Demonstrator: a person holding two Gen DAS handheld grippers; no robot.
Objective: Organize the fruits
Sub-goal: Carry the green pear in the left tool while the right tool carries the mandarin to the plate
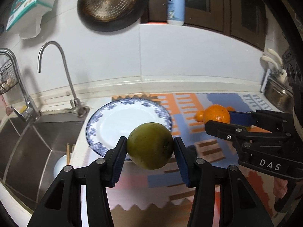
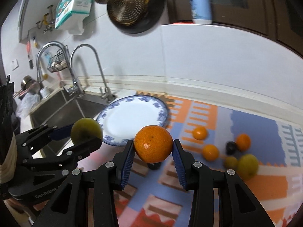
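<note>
Plate (image 1: pixel 106 124) is my landmark: blue-rimmed, bare, sitting on the patterned mat (image 2: pixel 198 111) at the sink-side edge of the counter.

Both tongs are loaded and held above the mat, short of the plate.

Left gripper (image 1: pixel 149 149) pinches a green fruit (image 1: pixel 150 145), pads pressed on its two sides. From its own camera the fruit overlaps the plate's near rim, so I judge this hand the nearer one; the plate lies ahead and a little toward the sink.

Right gripper (image 2: pixel 153 147) pinches an orange (image 2: pixel 153 145) the same way. The plate lies ahead and to its left, further off, with the left gripper in between.

Loose fruit (image 2: pixel 210 152) remains on the mat, well away from the plate on the right.

I'd set the green one down first.
</note>
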